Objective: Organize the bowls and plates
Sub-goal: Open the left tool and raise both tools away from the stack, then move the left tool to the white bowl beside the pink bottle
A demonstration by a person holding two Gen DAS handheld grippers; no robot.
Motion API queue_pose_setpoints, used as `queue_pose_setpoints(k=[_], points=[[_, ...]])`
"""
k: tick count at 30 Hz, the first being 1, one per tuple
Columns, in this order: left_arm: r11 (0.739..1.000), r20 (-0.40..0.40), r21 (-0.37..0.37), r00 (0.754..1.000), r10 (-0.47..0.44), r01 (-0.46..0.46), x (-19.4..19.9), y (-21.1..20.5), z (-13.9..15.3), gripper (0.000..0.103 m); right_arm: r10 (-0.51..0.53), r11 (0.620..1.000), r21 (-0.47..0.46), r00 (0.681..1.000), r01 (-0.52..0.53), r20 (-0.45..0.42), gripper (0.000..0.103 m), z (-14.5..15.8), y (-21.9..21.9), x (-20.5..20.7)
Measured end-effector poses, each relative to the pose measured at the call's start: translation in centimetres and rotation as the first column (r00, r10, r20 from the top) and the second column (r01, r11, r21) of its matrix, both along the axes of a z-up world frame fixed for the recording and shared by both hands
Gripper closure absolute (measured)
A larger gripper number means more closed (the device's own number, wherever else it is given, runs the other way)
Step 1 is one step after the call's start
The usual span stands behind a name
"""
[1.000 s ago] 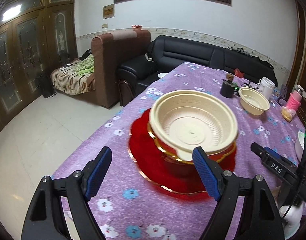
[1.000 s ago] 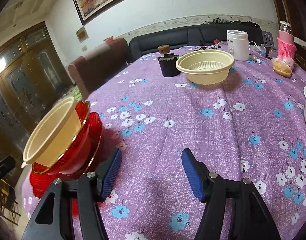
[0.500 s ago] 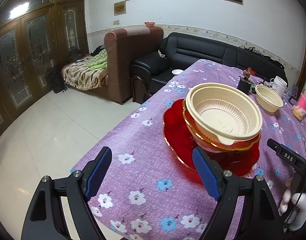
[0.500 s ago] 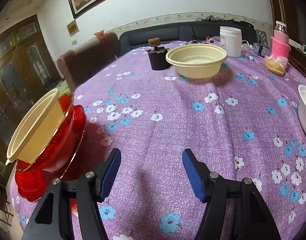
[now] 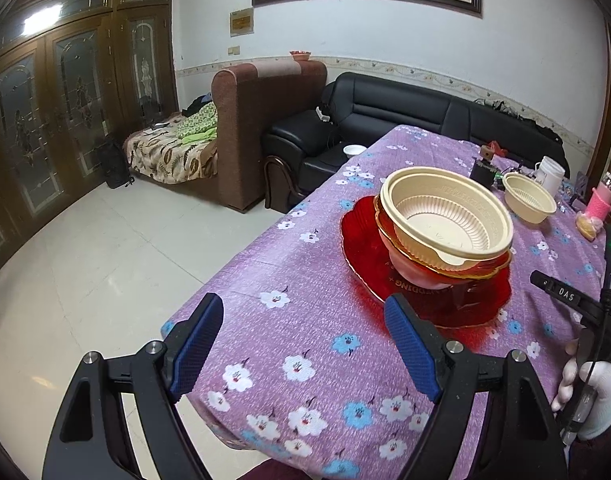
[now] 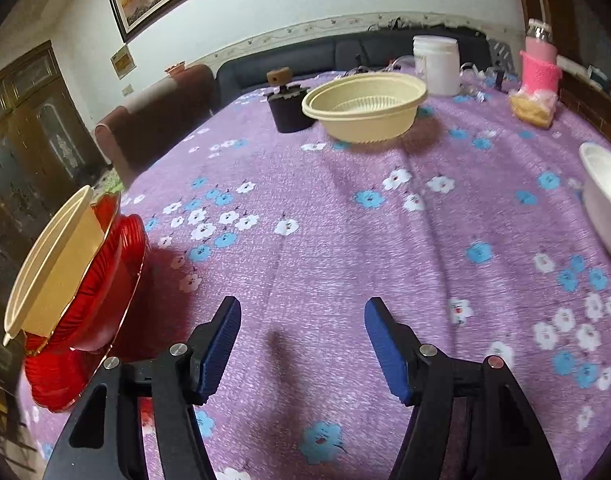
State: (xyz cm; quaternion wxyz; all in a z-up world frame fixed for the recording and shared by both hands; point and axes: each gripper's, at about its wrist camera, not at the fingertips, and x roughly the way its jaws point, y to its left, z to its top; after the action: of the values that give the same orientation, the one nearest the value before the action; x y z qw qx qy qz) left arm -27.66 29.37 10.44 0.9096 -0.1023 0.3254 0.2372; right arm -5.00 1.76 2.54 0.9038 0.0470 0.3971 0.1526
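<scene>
Left gripper (image 5: 303, 354) spread, nothing between blue ribbed pads. Right gripper (image 6: 303, 346) likewise spread, empty, over floral purple tablecloth (image 6: 345, 240).

Ahead-right of left gripper: stack done so far, cream ribbed plastic bowl (image 5: 445, 216) nested in glossy red gold-rimmed bowl (image 5: 417, 272) on scalloped red plate (image 5: 361, 240).

Far ahead of right gripper: second cream bowl (image 6: 365, 106) loose. White bowl (image 6: 605, 200) at right edge, also unstacked.

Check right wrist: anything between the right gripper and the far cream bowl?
Right wrist view: nothing between right gripper and cream bowl, just bare floral tablecloth.
</scene>
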Motion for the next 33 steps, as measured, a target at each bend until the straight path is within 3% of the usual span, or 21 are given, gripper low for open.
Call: queue_pose_setpoints(k=[3, 6, 9, 12, 18, 23, 26, 33], points=[[1.000, 0.040, 0.000, 0.999, -0.010, 0.010, -1.2, 0.0, 1.3, 0.020, 0.000, 1.000, 0.003, 0.999, -0.001, 0.044, 0.034, 1.3, -0.7, -1.9], [0.998, 0.103, -0.008, 0.993, -0.056, 0.057, -2.1, -0.7, 3.5, 0.021, 0.003, 0.994, 0.110, 1.000, -0.007, 0.030, 0.034, 2.8, -2.6, -4.2], [0.985, 0.168, -0.049, 0.974, -0.155, 0.165, -2.4, -1.9, 6.2, 0.019, 0.013, 0.985, 0.170, 0.999, -0.018, 0.033, 0.034, 5.0, -4.6, -6.4], [0.953, 0.208, -0.096, 0.942, -0.263, 0.287, -2.1, -3.1, 8.7, 0.017, 0.008, 0.984, 0.178, 0.996, -0.024, 0.091, 0.034, 8.6, -6.8, -8.5], [0.923, 0.246, -0.022, 0.897, -0.368, 0.385, -2.7, -5.2, 13.5, 0.017, -0.061, 0.983, 0.180, 0.977, 0.024, 0.204, 0.034, 17.3, -12.6, -11.8], [0.889, 0.263, -0.044, 0.864, -0.429, 0.455, -3.0, -4.2, 18.2, 0.017, -0.109, 0.980, 0.193, 0.951, 0.053, 0.289, 0.033, 25.8, -17.1, -13.5], [0.893, 0.259, -0.029, 0.866, -0.427, 0.449, -3.0, -3.4, 21.2, 0.017, -0.154, 0.977, 0.196, 0.920, 0.087, 0.360, 0.033, 31.2, -19.5, -14.4], [0.917, 0.225, 0.096, 0.889, -0.400, 0.388, -2.6, -2.6, 28.1, 0.017, -0.257, 0.966, 0.122, 0.824, 0.227, 0.505, 0.031, 43.5, -22.5, -14.9]])
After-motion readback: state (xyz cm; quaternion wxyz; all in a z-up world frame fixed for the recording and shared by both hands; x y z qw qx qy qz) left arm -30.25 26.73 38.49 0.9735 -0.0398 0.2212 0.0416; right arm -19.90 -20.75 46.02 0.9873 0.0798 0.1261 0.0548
